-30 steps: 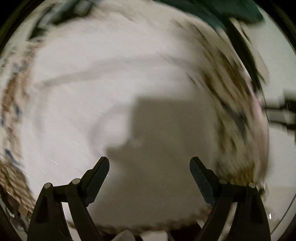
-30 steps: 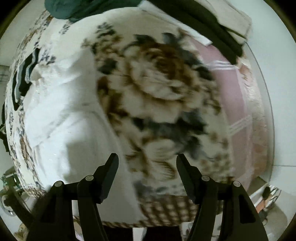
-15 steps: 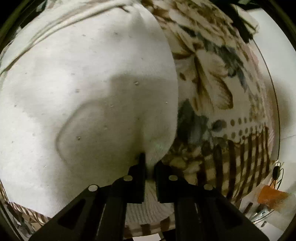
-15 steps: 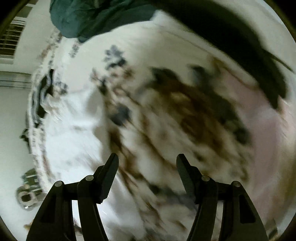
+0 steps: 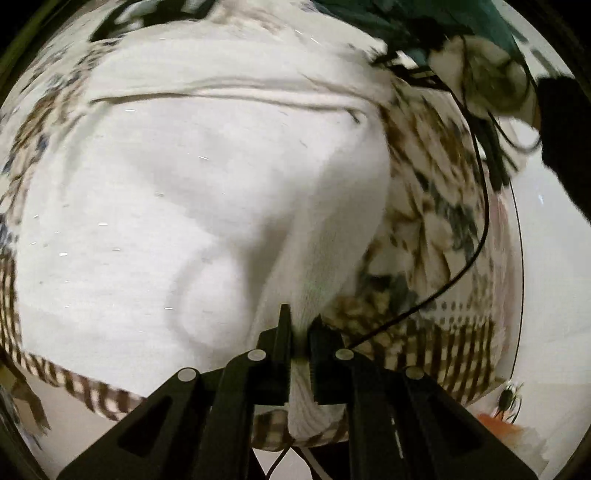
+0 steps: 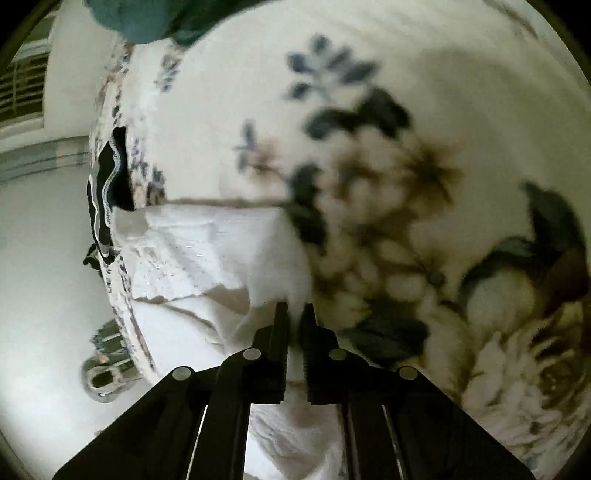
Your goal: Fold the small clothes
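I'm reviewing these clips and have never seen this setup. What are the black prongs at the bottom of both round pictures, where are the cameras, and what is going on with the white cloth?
No robot here: a person holds a two-finger tool in each hand, and a fisheye camera on each looks along its fingers. The black prongs are those fingers. In the left wrist view the left tool is shut on the edge of a white garment. In the right wrist view the right tool pinches another part of the white cloth. The garment lies on a floral bedspread; a dark green cloth sits at its far end.

White garment (image 5: 192,206) on cream bedspread (image 6: 406,192) w/ brown & blue-grey florals; teal cloth (image 6: 147,18).
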Demonstrator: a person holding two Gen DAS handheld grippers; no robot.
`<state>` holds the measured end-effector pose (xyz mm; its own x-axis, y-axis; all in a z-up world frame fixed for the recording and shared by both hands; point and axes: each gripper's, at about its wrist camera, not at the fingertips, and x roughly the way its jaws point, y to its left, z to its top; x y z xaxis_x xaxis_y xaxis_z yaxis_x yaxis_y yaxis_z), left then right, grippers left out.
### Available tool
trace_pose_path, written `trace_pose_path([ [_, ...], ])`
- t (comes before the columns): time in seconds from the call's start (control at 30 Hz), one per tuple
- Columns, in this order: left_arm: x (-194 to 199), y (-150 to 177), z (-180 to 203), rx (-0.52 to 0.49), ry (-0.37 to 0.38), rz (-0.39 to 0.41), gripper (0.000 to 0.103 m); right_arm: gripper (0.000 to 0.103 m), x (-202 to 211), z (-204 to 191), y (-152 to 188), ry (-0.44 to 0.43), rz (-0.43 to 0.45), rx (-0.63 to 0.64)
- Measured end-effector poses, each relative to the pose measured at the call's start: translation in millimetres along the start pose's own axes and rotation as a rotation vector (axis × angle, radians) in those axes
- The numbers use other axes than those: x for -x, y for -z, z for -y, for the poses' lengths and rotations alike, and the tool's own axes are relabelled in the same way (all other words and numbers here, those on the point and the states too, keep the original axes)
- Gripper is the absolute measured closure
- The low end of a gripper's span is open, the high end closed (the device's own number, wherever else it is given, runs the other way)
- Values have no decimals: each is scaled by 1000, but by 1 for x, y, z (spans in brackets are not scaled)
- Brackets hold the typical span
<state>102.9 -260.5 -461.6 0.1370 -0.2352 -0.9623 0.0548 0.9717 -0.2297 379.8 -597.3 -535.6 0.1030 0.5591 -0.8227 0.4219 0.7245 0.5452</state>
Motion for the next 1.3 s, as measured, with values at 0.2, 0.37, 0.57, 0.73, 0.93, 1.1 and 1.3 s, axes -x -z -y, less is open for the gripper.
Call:
trace_pose_path([
  [0.2,31,-6,-45,116,18,57,98,98,35,-84,12,66,79,105],
  [0.37,57,-3,-98,199,18,97,98,99,35,-188,25,113,91,229],
  [0.57,63,2,-178,355,62,87,98,99,-30,-306,45,199,61,340],
  [0.73,62,8,-242,478,88,78,98,99,-122,-385,66,319,31,434],
  [0.93,50,18,-302,552,107,48,98,99,-213,-439,78,457,0,517],
  [1.1,19,24,-347,613,186,-41,93,97,-258,-440,81,488,-69,486],
  [1.3,25,26,-379,624,278,-47,48,50,-208,-409,116,328,-118,471],
])
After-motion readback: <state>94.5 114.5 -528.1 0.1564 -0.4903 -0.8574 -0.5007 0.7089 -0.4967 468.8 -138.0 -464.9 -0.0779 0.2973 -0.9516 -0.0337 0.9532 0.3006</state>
